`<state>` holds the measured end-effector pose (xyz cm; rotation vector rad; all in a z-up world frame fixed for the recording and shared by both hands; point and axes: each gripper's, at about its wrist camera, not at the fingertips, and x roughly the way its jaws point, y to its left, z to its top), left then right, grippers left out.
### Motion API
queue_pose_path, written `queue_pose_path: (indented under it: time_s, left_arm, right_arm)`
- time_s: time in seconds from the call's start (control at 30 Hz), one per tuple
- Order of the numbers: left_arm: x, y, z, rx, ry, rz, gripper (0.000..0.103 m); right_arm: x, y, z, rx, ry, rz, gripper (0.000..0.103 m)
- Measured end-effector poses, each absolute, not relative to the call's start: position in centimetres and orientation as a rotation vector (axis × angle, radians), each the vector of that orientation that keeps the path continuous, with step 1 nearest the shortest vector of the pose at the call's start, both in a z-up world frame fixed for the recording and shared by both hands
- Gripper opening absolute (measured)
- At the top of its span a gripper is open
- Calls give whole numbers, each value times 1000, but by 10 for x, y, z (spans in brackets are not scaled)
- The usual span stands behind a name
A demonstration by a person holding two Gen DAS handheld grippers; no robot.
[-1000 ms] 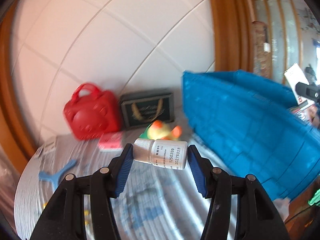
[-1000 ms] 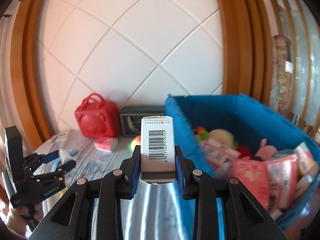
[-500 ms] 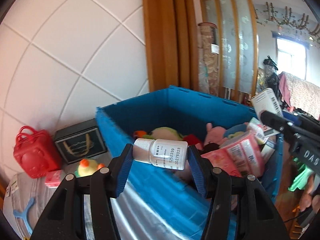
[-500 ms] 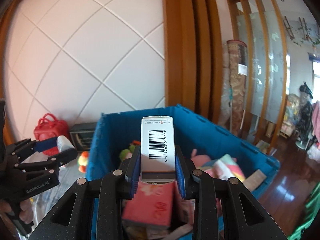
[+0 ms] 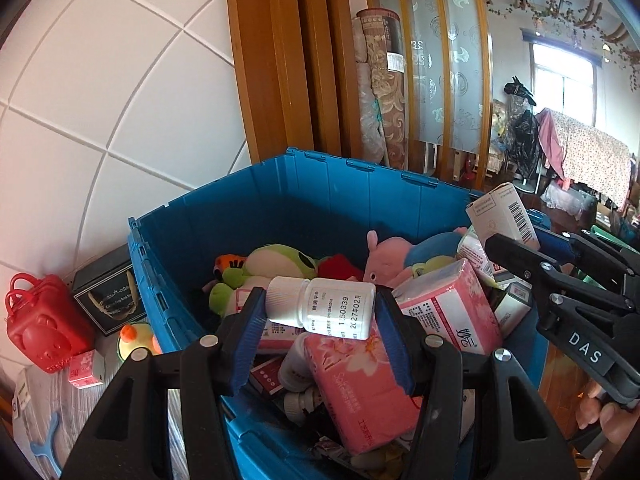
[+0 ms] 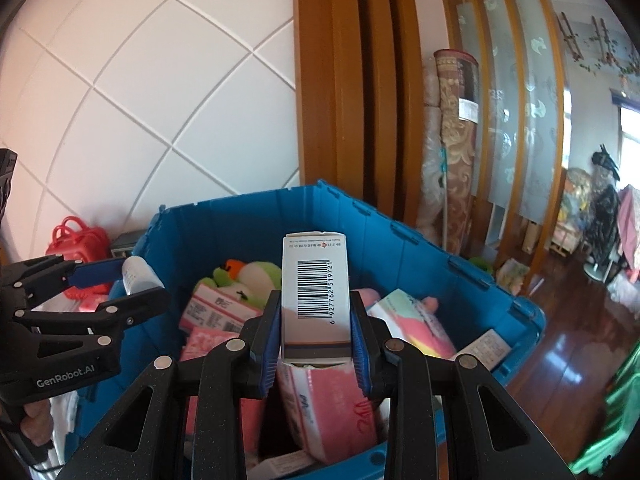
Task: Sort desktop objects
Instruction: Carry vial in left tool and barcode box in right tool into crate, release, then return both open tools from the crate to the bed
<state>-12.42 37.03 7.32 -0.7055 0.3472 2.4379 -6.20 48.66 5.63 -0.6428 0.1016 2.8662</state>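
My left gripper (image 5: 320,316) is shut on a white pill bottle (image 5: 322,306), held sideways above the open blue bin (image 5: 280,208). My right gripper (image 6: 315,332) is shut on a white barcode box (image 6: 315,284), held upright over the same bin (image 6: 248,220). The bin holds plush toys (image 5: 276,260), pink tissue packs (image 5: 360,396) and small boxes. The right gripper with its box shows at the right of the left wrist view (image 5: 520,240). The left gripper with the bottle shows at the left of the right wrist view (image 6: 116,284).
Left of the bin on the table stand a red bear-shaped case (image 5: 40,324), a black box (image 5: 108,296), a rubber duck (image 5: 134,338), a small pink box (image 5: 84,372) and a blue plastic piece (image 5: 44,444). A tiled wall and wooden frame rise behind. Wooden floor (image 6: 560,360) lies right of the bin.
Both grippers have swung right from the table to over the blue bin and come closer to it, each still holding its object.
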Motion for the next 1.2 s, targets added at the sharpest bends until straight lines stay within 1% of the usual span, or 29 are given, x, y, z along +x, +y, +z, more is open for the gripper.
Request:
queue_pose_path:
  time_s: [0.47, 0.5, 0.53, 0.57, 0.6, 0.63, 0.67, 0.73, 0.8, 1.03, 1.2]
  left_arm:
    - [-138, 384, 68, -749, 354, 2447, 55]
    - [-139, 385, 67, -754, 358, 2449, 55]
    - [-139, 385, 67, -761, 363, 2452, 61]
    - [-140, 386, 66, -766, 369, 2456, 70]
    - [-140, 385, 66, -764, 370, 2460, 75]
    - [-140, 384, 66, -756, 369, 2468, 80]
    - [-139, 383, 66, -747, 366, 2474, 80]
    - [-139, 380, 66, -742, 363, 2473, 80]
    - [-139, 376, 67, -743, 348, 2479, 81]
    - [-139, 346, 68, -751, 264, 2520, 83]
    - [-136, 300, 65, -753, 223, 2609, 83]
  right_arm:
    - [-80, 503, 42, -699, 82, 2860, 31]
    - [-81, 504, 42, -700, 82, 2853, 35]
    - [-81, 504, 42, -698, 84, 2846, 44]
    - [-81, 504, 42, -695, 86, 2842, 52]
    - [-81, 504, 42, -691, 92, 2834, 67]
    - [-81, 504, 42, -687, 92, 2832, 79]
    - [-79, 503, 44, -678, 91, 2832, 83]
    - [-77, 502, 46, -662, 83, 2830, 97]
    - [-75, 499, 48, -644, 71, 2826, 103]
    - [-69, 496, 57, -617, 135, 2843, 103]
    - [-60, 474, 70, -600, 139, 2882, 103]
